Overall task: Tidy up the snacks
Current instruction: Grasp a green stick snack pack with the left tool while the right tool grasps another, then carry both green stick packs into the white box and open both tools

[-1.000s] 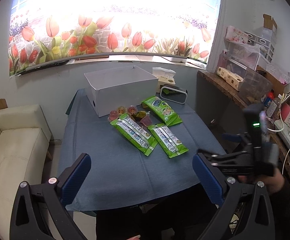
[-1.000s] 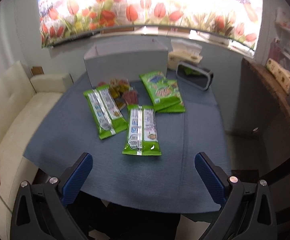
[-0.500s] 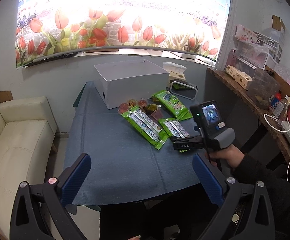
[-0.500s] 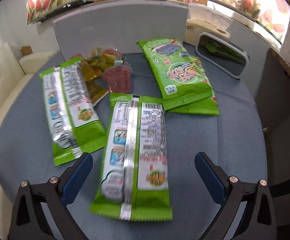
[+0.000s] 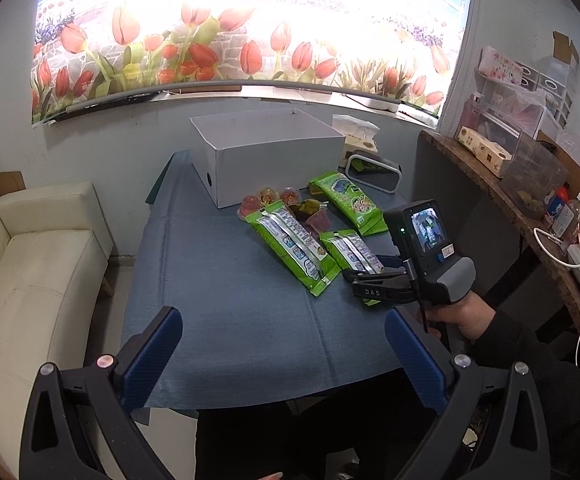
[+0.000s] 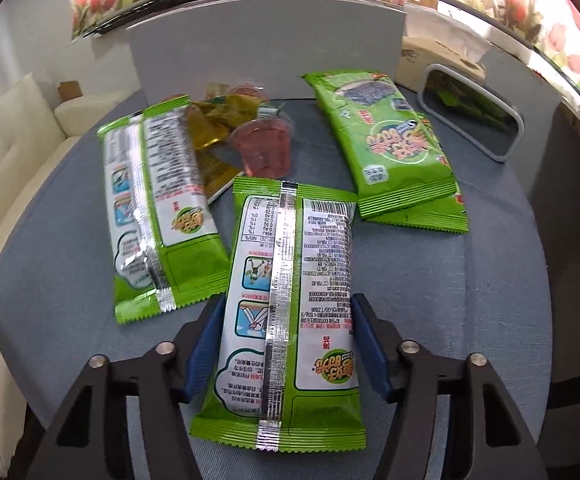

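A: How far along is the snack sorting?

B: Barely begun, by the look of it. The white box at the back of the table shows no snacks inside from the left wrist view, though its floor is mostly hidden. Everything lies on the blue cloth in front of it.

A: What is out there?

B: Four green snack packets and a cluster of jelly cups just before the box. The nearest packet lies back side up; another back-up packet is beside it on the left, and two stacked packets lie to the right.

A: And the grippers?

B: The right gripper straddles the nearest packet, its jaws closing, the blue pads at the packet's long edges; the packet rests flat, not lifted. The left gripper hangs over the table's near edge, jaws spread wide and empty.

A: So what is left?

B: Probably everything: this packet, three more, and the cups.
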Demonstrator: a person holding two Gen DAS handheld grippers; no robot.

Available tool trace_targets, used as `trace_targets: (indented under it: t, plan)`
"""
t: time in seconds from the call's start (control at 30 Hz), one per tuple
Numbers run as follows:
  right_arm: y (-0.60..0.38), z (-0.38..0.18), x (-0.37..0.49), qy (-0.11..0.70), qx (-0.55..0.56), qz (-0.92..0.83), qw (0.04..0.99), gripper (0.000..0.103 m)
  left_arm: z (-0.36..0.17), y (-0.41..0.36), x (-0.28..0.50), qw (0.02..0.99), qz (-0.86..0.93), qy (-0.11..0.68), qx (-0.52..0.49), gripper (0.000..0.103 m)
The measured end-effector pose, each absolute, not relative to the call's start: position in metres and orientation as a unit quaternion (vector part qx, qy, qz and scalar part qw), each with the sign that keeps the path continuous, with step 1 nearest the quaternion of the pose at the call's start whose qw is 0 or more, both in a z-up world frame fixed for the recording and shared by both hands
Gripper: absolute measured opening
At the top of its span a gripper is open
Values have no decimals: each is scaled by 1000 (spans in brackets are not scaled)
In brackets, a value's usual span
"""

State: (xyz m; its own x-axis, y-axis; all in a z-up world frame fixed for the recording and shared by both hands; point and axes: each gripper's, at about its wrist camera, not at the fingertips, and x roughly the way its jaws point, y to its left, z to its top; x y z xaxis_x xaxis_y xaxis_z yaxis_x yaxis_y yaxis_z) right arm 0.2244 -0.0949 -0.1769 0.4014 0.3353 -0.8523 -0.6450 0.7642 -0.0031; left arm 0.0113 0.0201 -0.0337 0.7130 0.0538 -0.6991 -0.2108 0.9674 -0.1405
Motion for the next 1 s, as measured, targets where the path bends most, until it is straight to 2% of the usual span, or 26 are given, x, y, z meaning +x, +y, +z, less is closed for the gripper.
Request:
trace_targets:
  t: [0.43,0.63,0.77,1.0]
  plan:
    - [-159,-133,168,432,-98,314,840,62,-58,18,44,909,85,389,-123,103]
    - [-205,-108,146,420,-84,291,855,62,-90,4,103,902,118,394,-133,103]
    - [-227,-104,136,421,-66,269,864,62,-119,-6,154,891,168,409,-106,103]
    - [-248,-102,126,425,-51,260,866,62,-175,3,232,855,245,437,-130,103]
